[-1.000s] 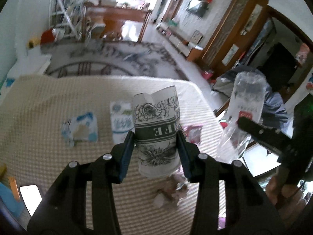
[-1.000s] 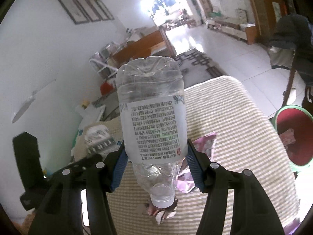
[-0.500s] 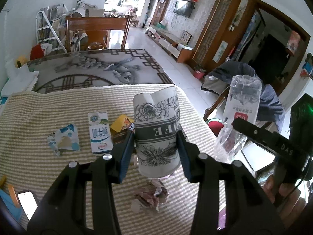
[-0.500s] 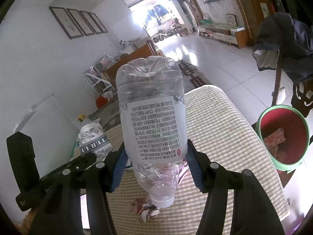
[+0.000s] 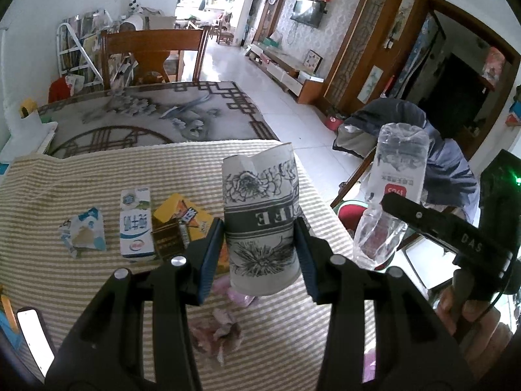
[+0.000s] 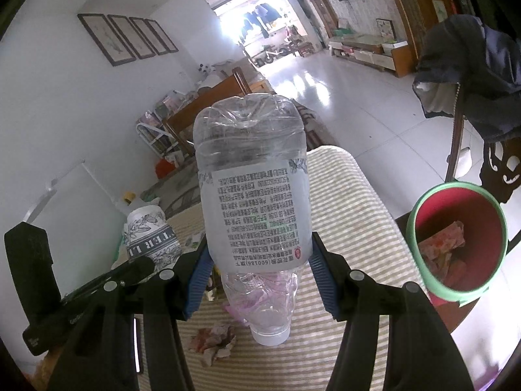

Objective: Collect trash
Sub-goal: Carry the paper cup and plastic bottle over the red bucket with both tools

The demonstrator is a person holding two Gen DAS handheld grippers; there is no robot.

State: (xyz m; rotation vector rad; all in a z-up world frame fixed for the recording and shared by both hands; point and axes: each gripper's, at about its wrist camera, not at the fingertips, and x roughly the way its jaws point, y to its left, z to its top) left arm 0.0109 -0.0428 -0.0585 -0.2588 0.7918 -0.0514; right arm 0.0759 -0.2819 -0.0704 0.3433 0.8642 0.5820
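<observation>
My left gripper point(image 5: 259, 257) is shut on a paper cup point(image 5: 262, 218) with black flower print, held upside down above the striped table point(image 5: 65, 179). My right gripper point(image 6: 257, 280) is shut on a clear plastic bottle point(image 6: 255, 208), cap down, above the table's right side. The bottle also shows in the left wrist view point(image 5: 394, 189), and the cup in the right wrist view point(image 6: 151, 238). A red bin with a green rim point(image 6: 456, 241) stands on the floor right of the table, with some trash inside.
On the table lie a torn blue-white carton point(image 5: 83, 234), a milk carton point(image 5: 136, 224), a yellow box point(image 5: 182, 221), a pink wrapper point(image 5: 239, 293), crumpled paper point(image 5: 216, 335) and a phone point(image 5: 35, 335). A chair with dark clothes point(image 6: 469, 75) stands behind the bin.
Both grippers have risen and pulled back with the cup and bottle still held. The table looks lower, and more of the bin shows in the right wrist view.
</observation>
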